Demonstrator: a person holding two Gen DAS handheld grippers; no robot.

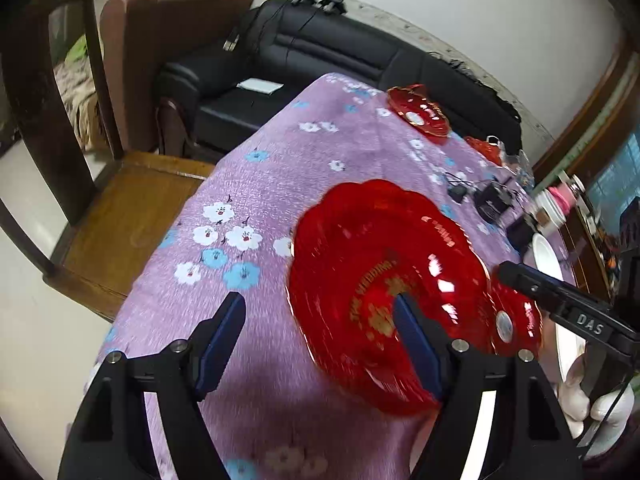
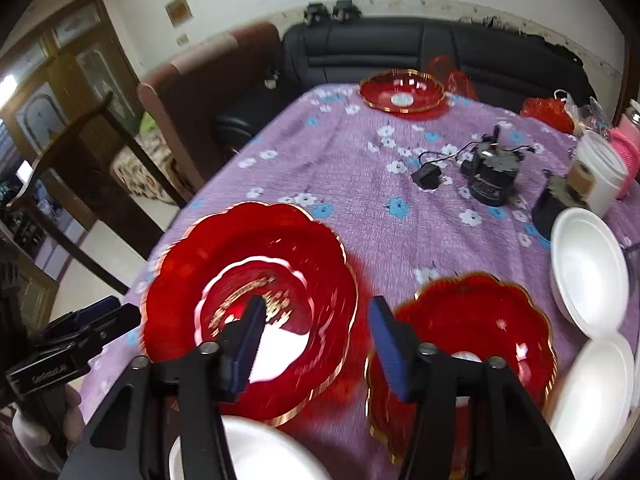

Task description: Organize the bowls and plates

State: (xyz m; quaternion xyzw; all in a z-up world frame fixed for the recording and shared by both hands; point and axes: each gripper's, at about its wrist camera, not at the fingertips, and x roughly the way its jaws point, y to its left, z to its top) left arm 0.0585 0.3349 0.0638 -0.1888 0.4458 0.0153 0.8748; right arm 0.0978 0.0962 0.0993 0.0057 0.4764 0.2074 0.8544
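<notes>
A large red scalloped plate (image 1: 384, 280) (image 2: 248, 300) lies on the purple flowered tablecloth (image 1: 260, 184). My left gripper (image 1: 320, 336) is open, its right finger over the plate. A smaller red bowl (image 2: 472, 344) (image 1: 516, 320) sits right of the plate. My right gripper (image 2: 316, 340) is open and empty, hovering between plate and bowl. Another red bowl (image 2: 402, 90) (image 1: 420, 114) stands at the table's far end. White bowls (image 2: 588, 268) sit at the right edge, and a white plate (image 2: 248, 452) lies under my right gripper.
A black charger and cables (image 2: 488, 176), white cups (image 2: 600, 168) and red bags (image 2: 548, 110) sit on the far right of the table. A black sofa (image 2: 420, 52) is behind it. A wooden chair (image 1: 120, 208) stands at the table's left.
</notes>
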